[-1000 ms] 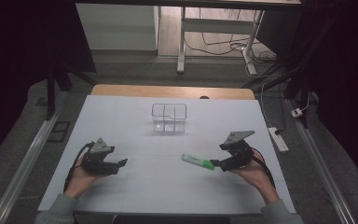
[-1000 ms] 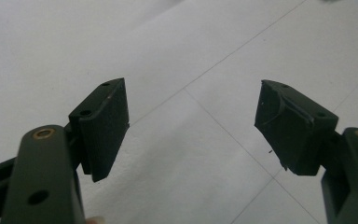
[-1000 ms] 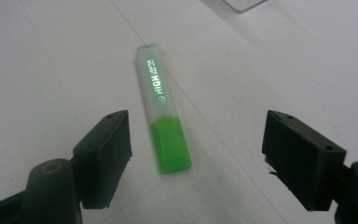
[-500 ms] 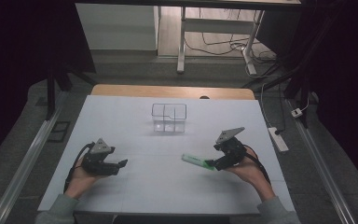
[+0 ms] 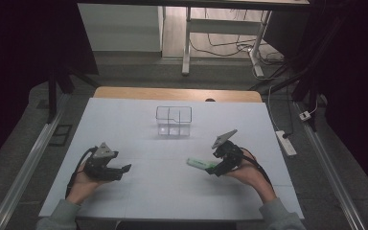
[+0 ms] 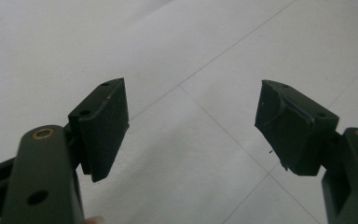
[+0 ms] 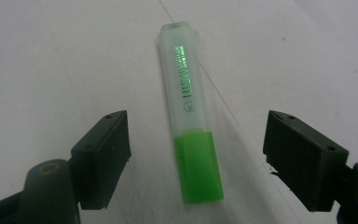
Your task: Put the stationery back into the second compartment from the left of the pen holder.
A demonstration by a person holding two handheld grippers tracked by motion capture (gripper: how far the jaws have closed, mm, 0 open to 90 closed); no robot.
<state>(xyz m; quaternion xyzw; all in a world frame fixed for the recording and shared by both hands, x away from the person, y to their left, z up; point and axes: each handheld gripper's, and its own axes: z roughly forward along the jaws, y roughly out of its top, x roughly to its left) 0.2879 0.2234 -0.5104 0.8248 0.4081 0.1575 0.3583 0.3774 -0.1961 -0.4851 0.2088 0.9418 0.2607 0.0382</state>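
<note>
Item: green highlighter, lying flat on the white table. In the right gripper view it sits between the two black jaws, touching neither, roughly centred in the gap, its long axis running from 6 toward 12 o'clock with a slight lean to 11. Near end: opaque bright green cap or barrel section, squared-off. Far end: translucent frosted plastic, flat-sided, with glinting green printed lettering and a small round mark; text too blurred to read.

Right gripper: jaws spread wide, nothing held. In the high view it stands at 4 o'clock from table centre, held in the person's right hand, with the highlighter extending from it toward 9 o'clock. Pads matte black, blocky, with small screw holes.

Left gripper: jaws spread wide, empty, over bare table at 8 o'clock, well apart from the highlighter. Pads matte black, slightly scuffed.

Clear compartmented box: transparent walls, rectangular, internal dividers, at 12 o'clock from table centre.

Table surface: smooth white sheet with faint thin seam lines.
</note>
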